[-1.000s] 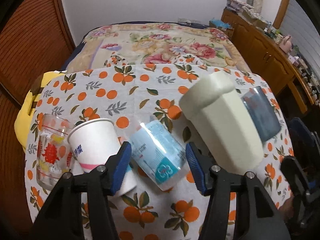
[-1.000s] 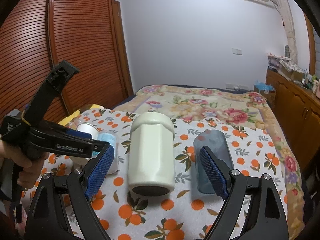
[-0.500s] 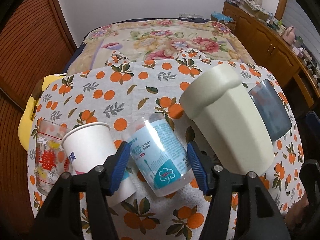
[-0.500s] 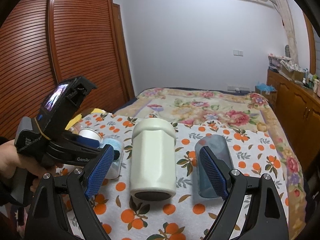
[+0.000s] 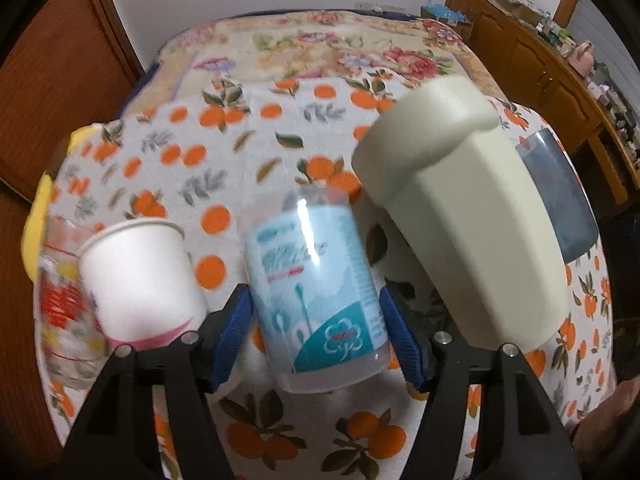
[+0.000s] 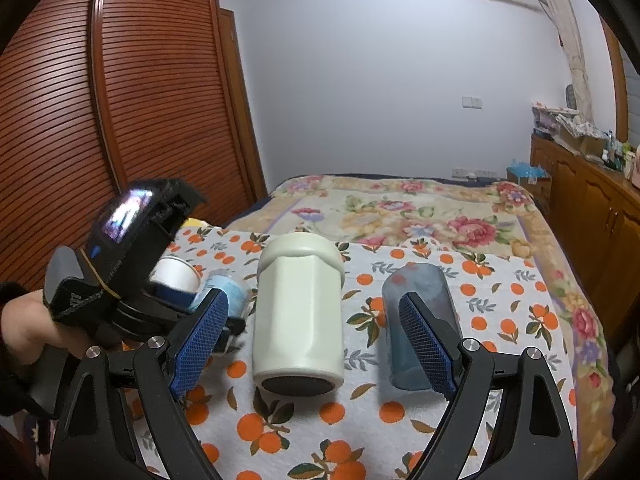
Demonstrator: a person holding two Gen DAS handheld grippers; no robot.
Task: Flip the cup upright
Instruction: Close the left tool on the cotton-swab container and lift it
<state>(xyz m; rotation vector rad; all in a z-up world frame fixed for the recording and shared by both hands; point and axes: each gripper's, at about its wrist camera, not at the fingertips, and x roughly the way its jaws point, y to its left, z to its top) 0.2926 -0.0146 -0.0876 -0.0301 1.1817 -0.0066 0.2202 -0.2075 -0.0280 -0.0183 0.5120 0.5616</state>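
The left gripper (image 5: pixel 316 332) is straddling the clear cup (image 5: pixel 320 300) with the blue label, which is lying on its side on the orange-print cloth (image 5: pixel 224 152) covering the bench. The blue fingers (image 5: pixel 232 336) are sitting on either side of the cup's lower body; the frame is blurred, so whether the pads are pressing on the cup cannot be told. A white paper cup (image 5: pixel 140 280) is standing just left of the left finger, with a printed glass (image 5: pixel 60 300) beyond it. A large cream cup (image 5: pixel 468 216) is lying on its side just right of the clear cup, and a dark tumbler (image 5: pixel 556 200) is lying past it. The right gripper (image 6: pixel 316 344) is hovering with fingers (image 6: pixel 428 344) spread wide, empty, the cream cup (image 6: pixel 300 312) lying between them in view and the tumbler (image 6: pixel 416 320) behind the right finger.
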